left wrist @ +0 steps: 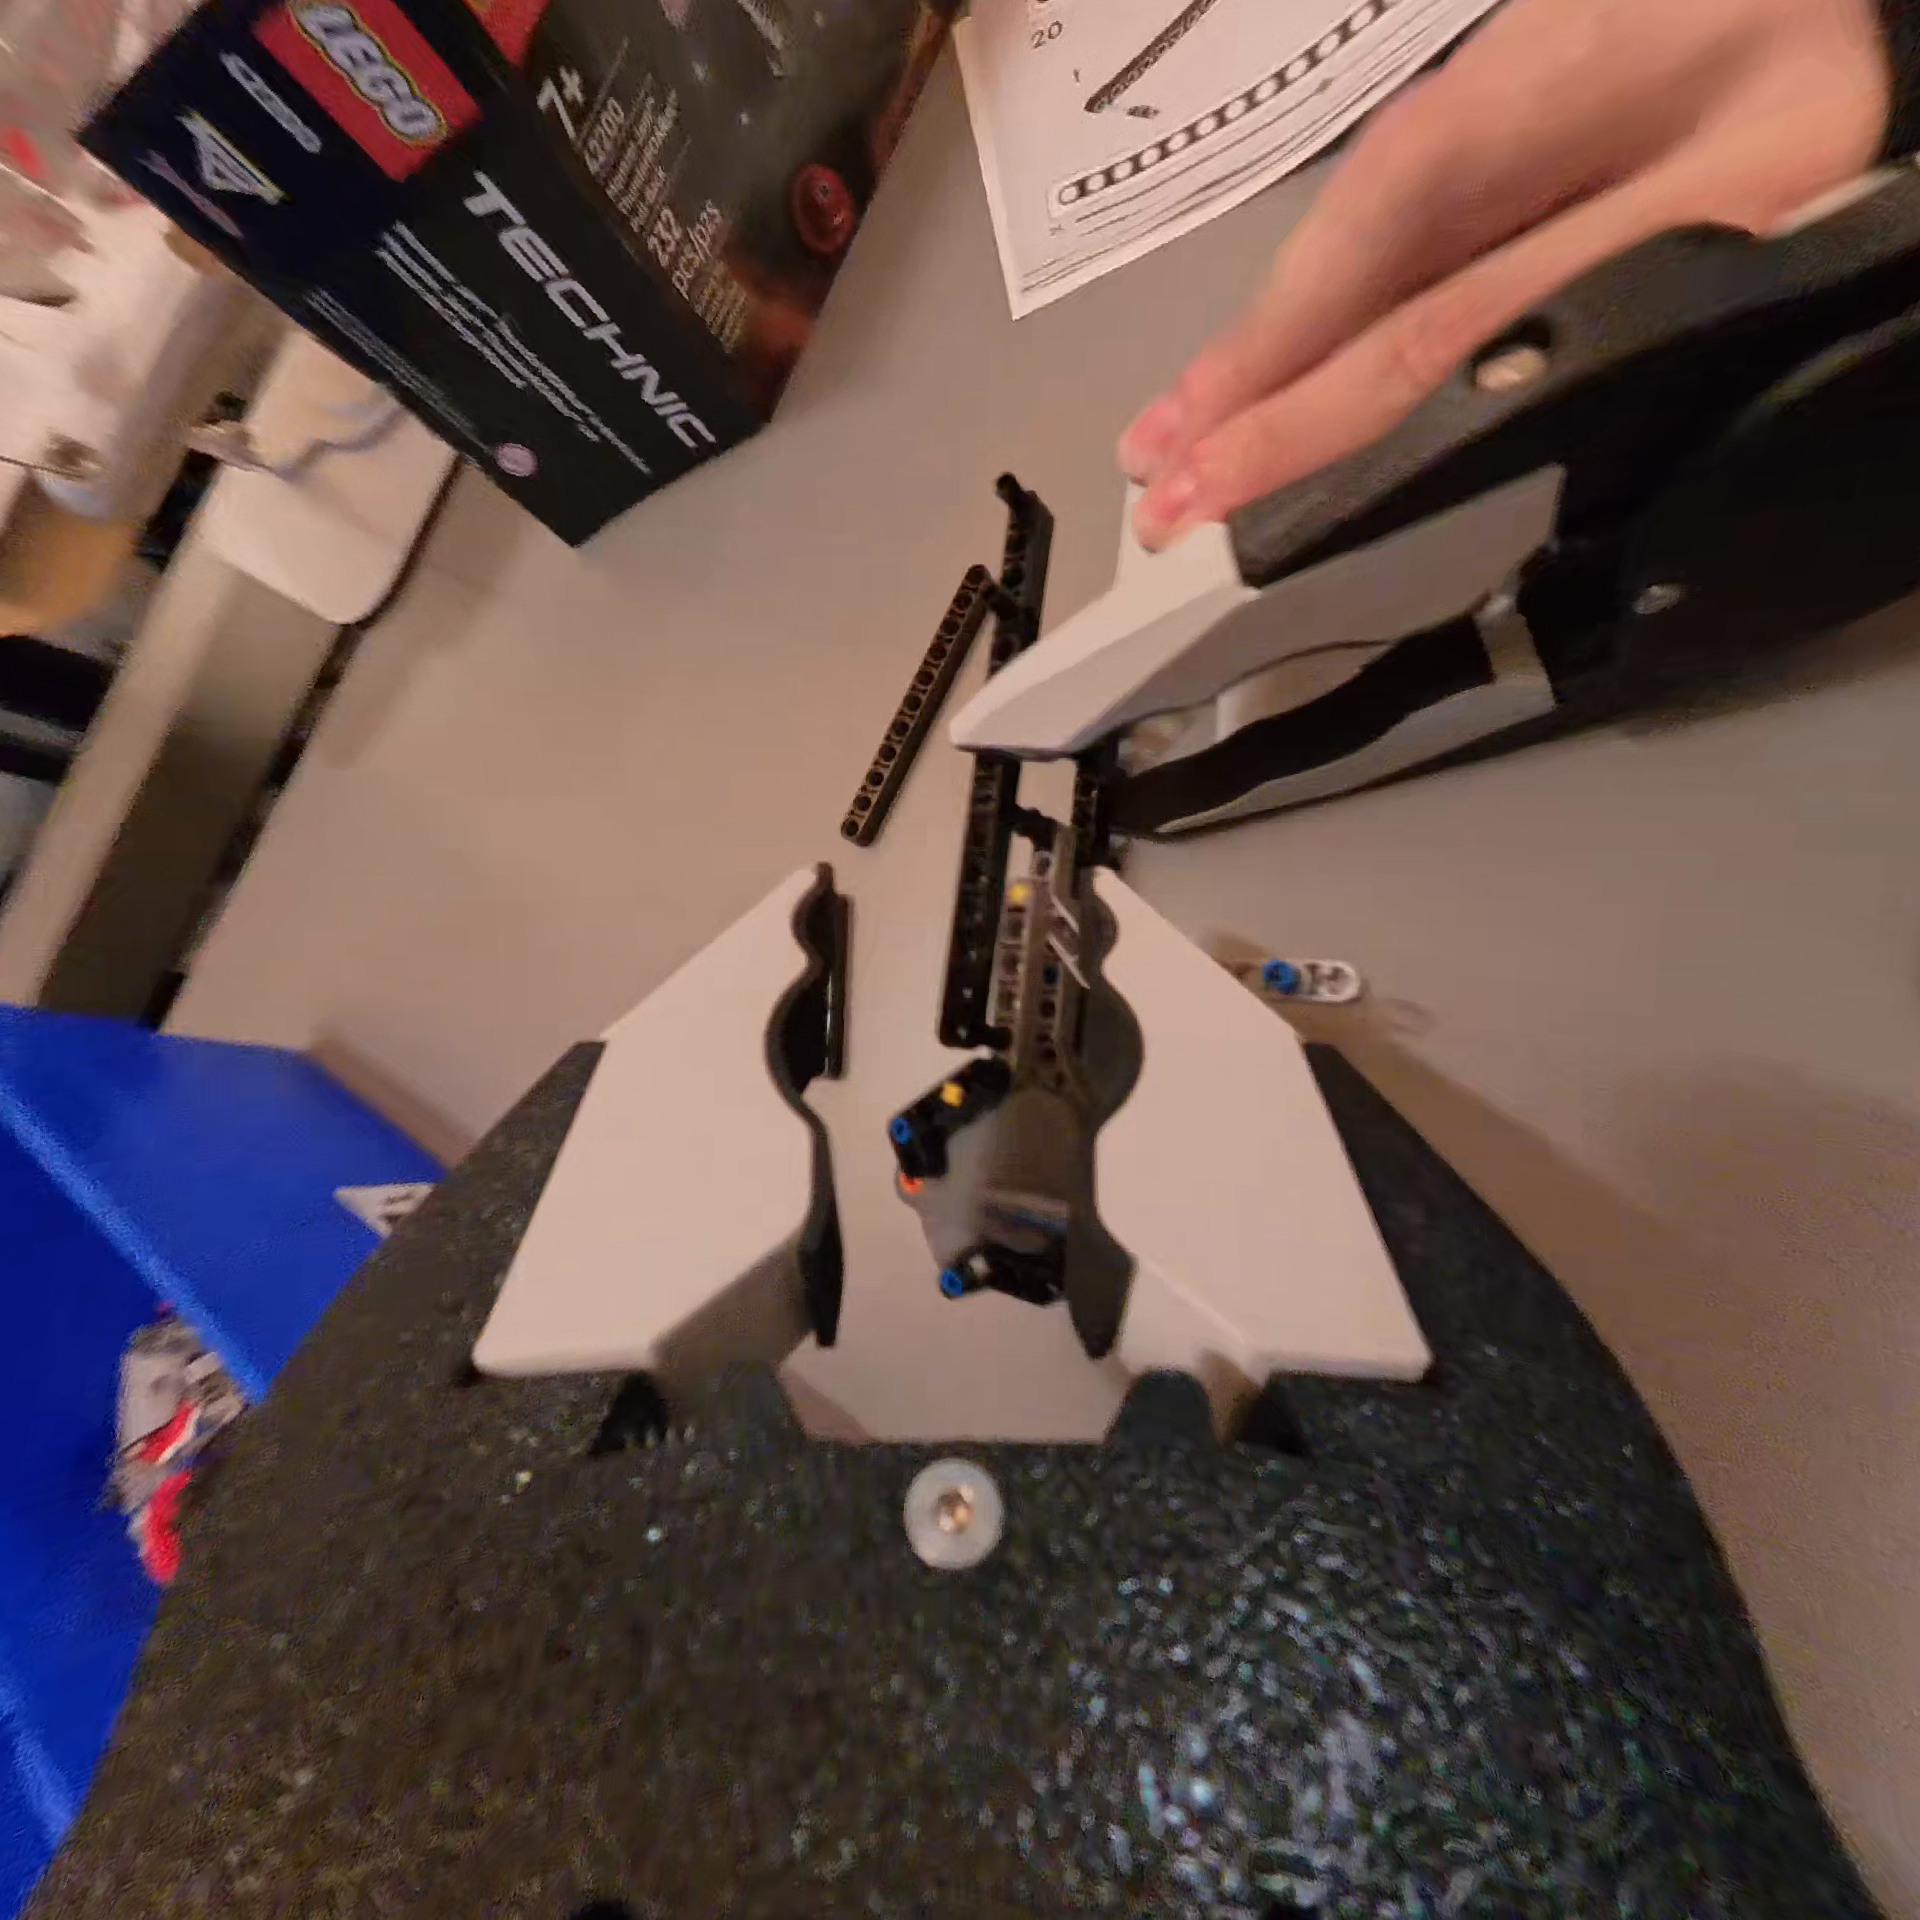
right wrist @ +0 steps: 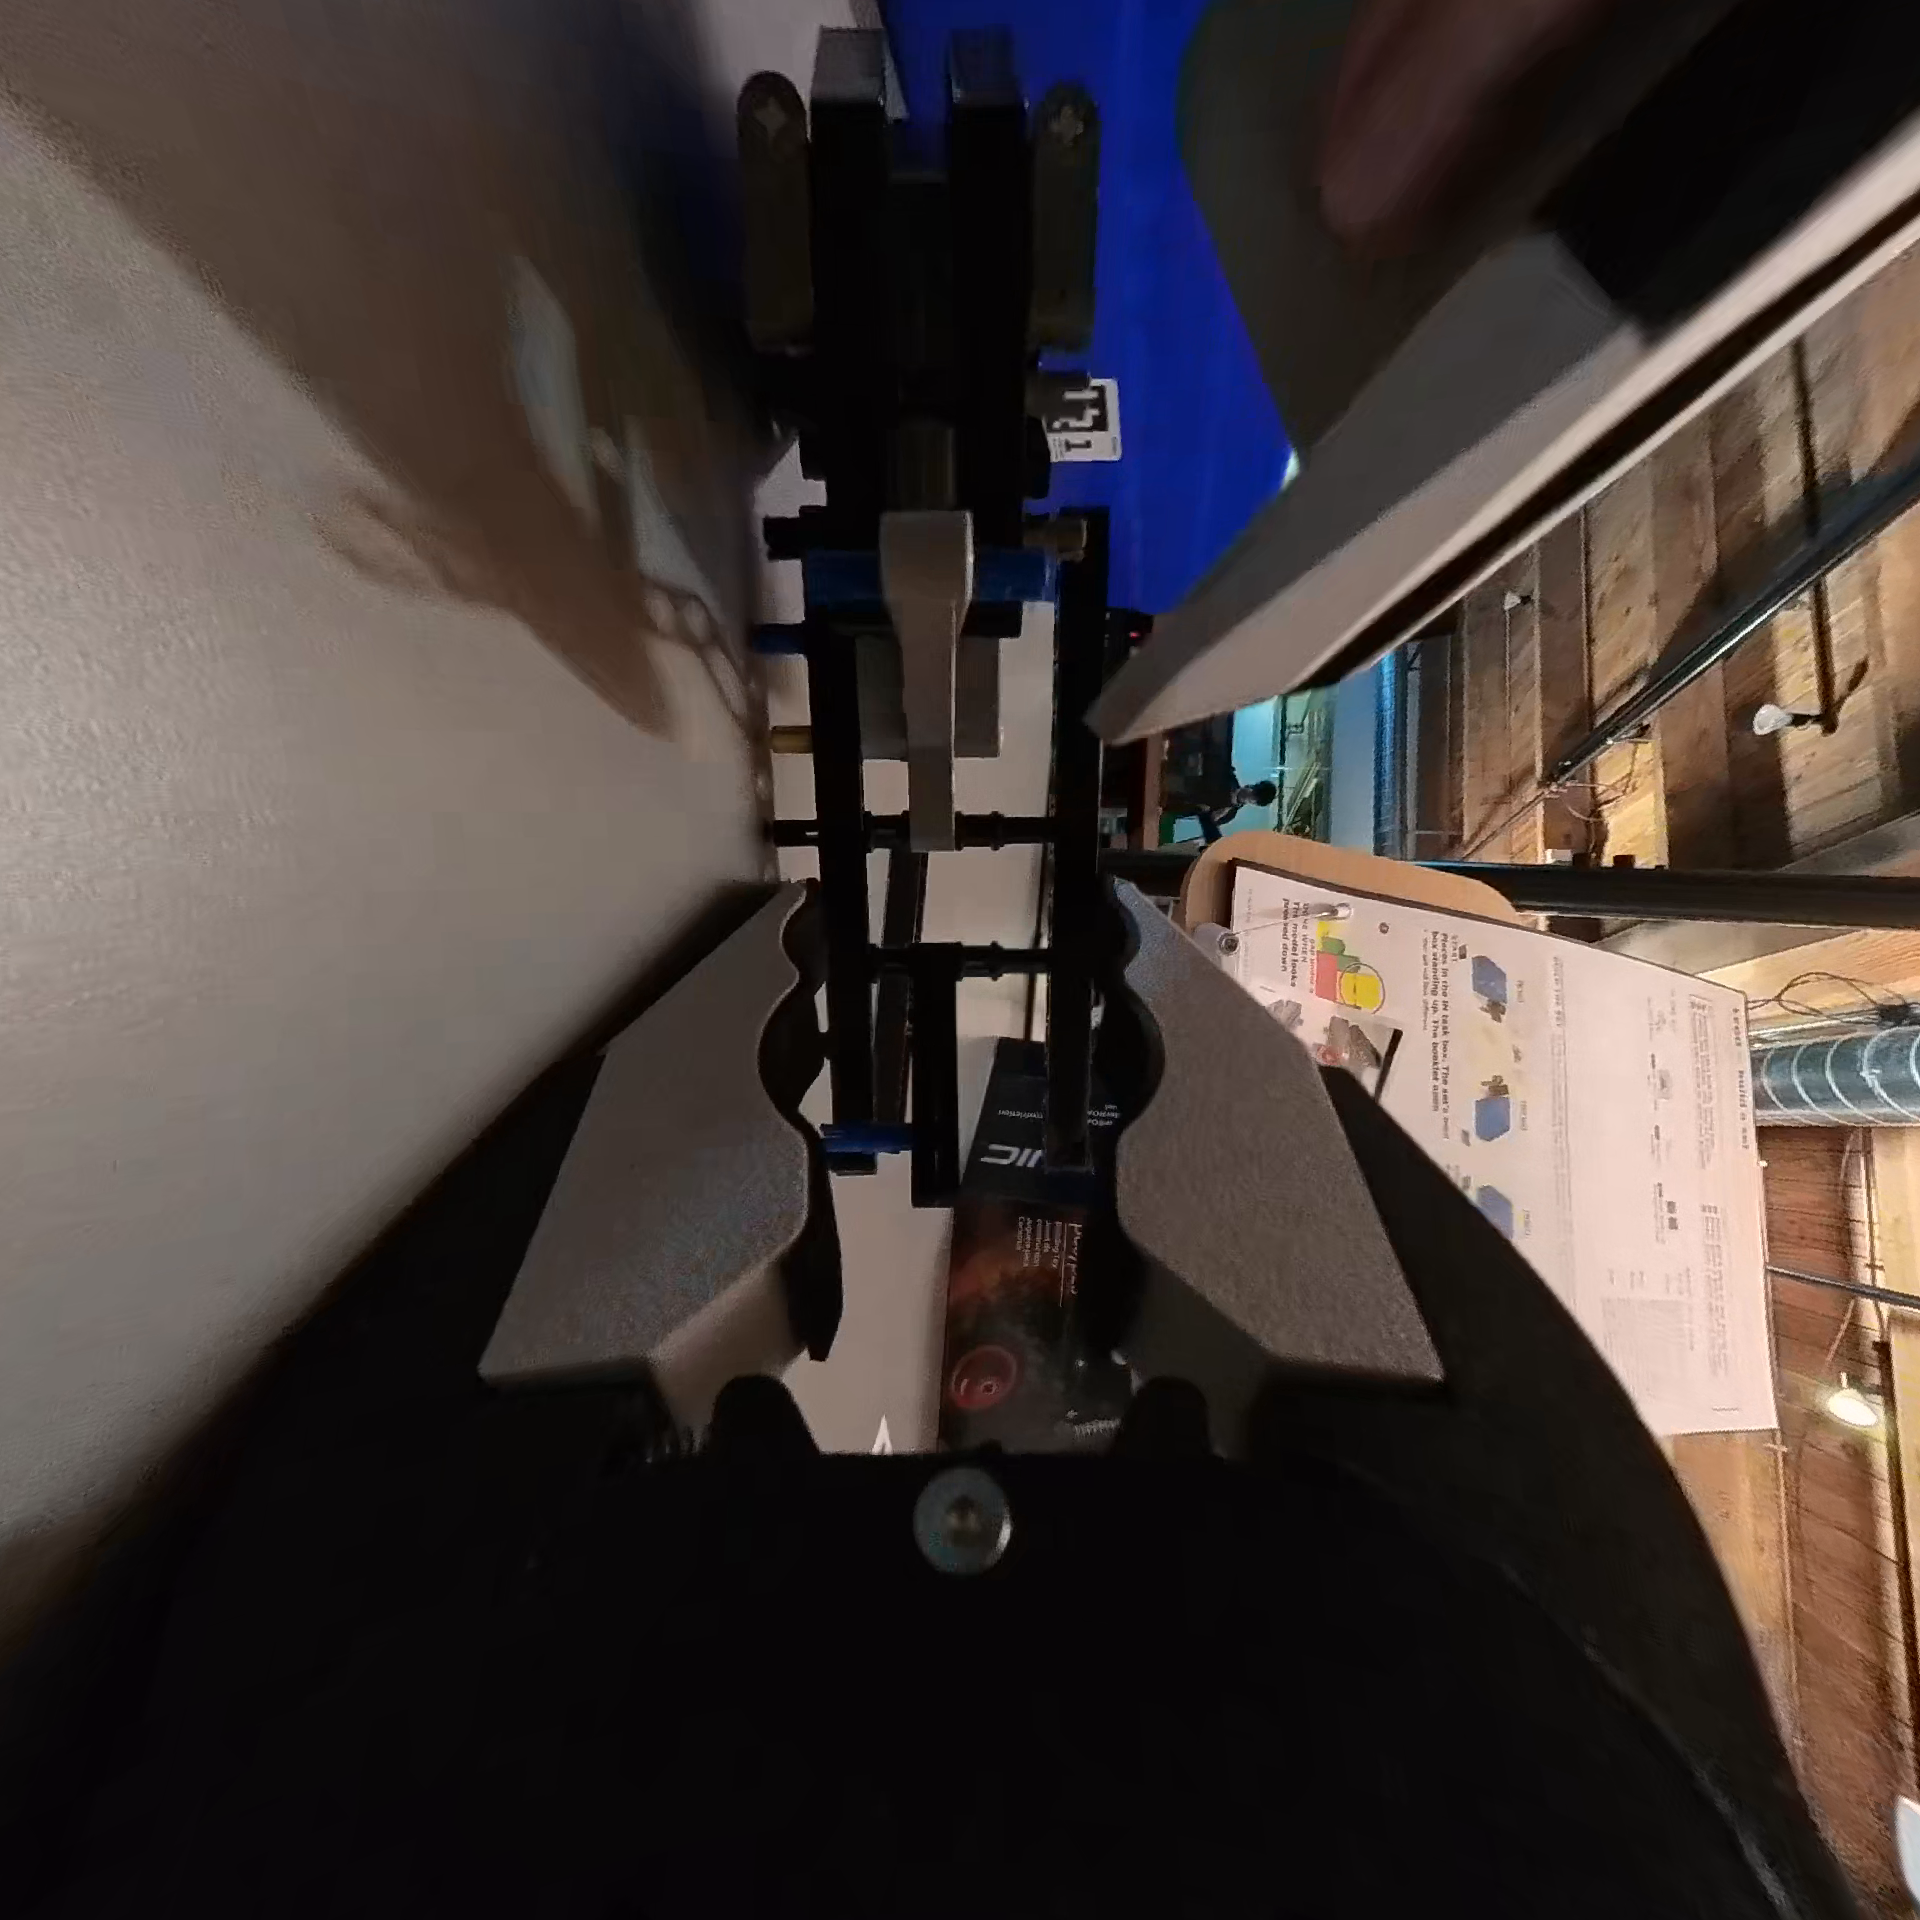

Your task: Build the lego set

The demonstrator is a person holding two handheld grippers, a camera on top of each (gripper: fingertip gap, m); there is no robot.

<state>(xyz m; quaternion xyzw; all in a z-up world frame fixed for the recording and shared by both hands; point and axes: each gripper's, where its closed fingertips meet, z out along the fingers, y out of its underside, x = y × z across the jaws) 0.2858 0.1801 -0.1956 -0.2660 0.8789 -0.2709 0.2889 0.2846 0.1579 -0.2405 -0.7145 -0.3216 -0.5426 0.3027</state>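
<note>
While the right hand-held gripper (right wrist: 961, 1023) clamps the black frame (right wrist: 956, 831) on the surface (left wrist: 1558, 1039), the left hand-held gripper (left wrist: 961, 1049) stands open around its far end; closing there seems next.

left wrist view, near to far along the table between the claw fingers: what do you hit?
Lego assembly inside the left claw → loose black beam → right claw → black set box and instruction sheet.
</note>
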